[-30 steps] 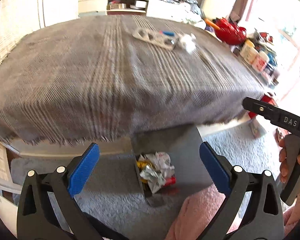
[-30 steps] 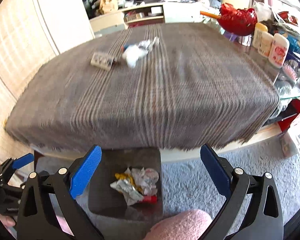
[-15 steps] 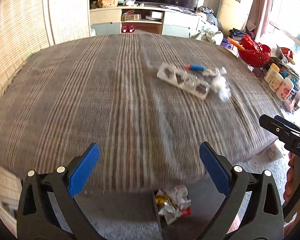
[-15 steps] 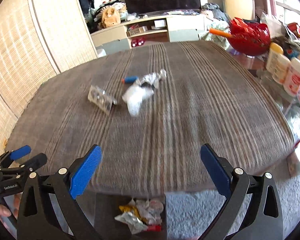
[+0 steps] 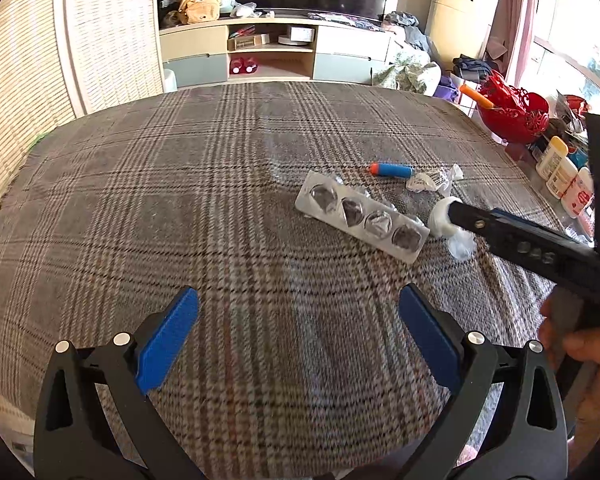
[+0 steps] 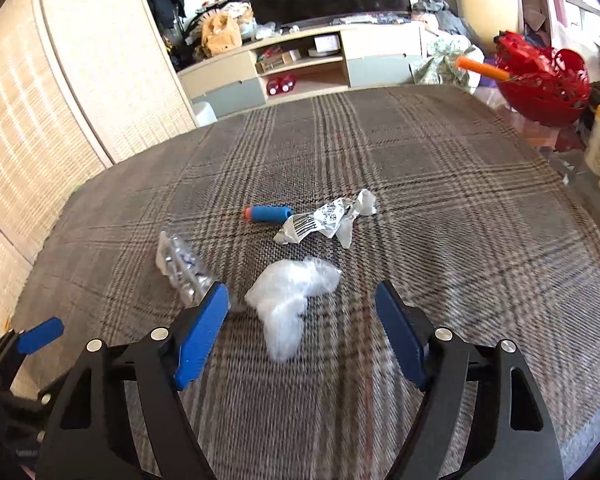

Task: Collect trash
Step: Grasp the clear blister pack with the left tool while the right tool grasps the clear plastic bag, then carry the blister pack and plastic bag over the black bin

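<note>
Trash lies on the plaid table cloth [image 5: 180,200]: a clear blister tray [image 5: 362,216], a blue foam dart with an orange tip [image 5: 392,169], a crumpled printed wrapper [image 5: 432,180] and a clear plastic wad [image 6: 290,292]. My right gripper [image 6: 302,332] is open, its blue pads either side of the wad, just short of it. The tray [image 6: 182,268] lies by its left pad; the dart [image 6: 268,213] and wrapper [image 6: 324,220] lie beyond. My left gripper [image 5: 298,340] is open and empty over bare cloth, near the front edge.
A red basket [image 5: 514,114] and several bottles [image 5: 560,168] stand off the table's right side. A TV cabinet [image 5: 276,52] is at the back. A woven screen [image 5: 32,60] is on the left.
Both grippers have risen from over the floor bin of trash and moved forward over the table. The right gripper has come up to the plastic wad. The bin is out of view.
</note>
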Tool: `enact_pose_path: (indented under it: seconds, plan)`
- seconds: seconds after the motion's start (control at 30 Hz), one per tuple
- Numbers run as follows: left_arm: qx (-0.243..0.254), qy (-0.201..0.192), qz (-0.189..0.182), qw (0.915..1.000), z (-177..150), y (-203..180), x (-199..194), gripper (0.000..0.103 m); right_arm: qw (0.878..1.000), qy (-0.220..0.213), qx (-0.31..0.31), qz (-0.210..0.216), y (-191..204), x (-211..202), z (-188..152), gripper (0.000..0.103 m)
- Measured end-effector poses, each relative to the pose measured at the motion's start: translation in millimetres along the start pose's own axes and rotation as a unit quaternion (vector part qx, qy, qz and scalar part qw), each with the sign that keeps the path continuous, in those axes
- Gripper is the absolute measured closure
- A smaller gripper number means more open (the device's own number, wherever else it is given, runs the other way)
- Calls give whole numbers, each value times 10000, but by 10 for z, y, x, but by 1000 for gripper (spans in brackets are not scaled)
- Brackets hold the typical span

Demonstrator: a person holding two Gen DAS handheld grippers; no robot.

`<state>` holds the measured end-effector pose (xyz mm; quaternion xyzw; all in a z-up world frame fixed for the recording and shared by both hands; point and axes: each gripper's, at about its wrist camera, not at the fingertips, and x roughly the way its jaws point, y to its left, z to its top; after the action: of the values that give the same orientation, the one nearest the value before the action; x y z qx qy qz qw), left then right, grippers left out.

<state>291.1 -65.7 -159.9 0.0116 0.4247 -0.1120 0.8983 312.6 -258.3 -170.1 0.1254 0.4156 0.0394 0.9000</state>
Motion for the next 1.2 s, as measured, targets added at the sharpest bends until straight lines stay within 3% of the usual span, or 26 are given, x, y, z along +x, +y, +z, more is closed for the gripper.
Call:
enact_pose_path:
  seconds: [0.13, 0.2, 0.63, 0.93, 1.03, 1.1, 1.17, 1.2]
  plan:
    - [23, 10, -5, 10000, 89, -39, 104, 8, 9998, 167, -53, 43, 7, 191, 13, 43]
    - [17, 11, -13, 10000, 107, -40, 116, 8, 9998, 136, -83, -83, -23, 216, 12, 75]
    - [-106, -63, -52, 9999, 561, -450, 605, 8, 9999, -34, -14, 96, -423, -16, -82, 76]
    - [86, 352, 271, 9990, 433, -588, 969, 10, 9995, -67, -63, 297, -494, -82, -233, 76]
    - [159, 199, 186, 9995, 376, -538, 895, 20, 9993, -50, -86, 366, -497, -157, -323, 74]
    - [178, 117, 175, 9996, 349, -495, 848, 36, 9991, -31, -130, 394, -465, -181, -358, 74]
    - [87, 96, 56, 9999, 339, -413, 796, 44, 9991, -28, -153, 382, -452, -208, -390, 74]
    - [68, 88, 63, 9999, 334, -395, 778, 60, 9992, -28, -154, 381, -447, -217, -403, 74]
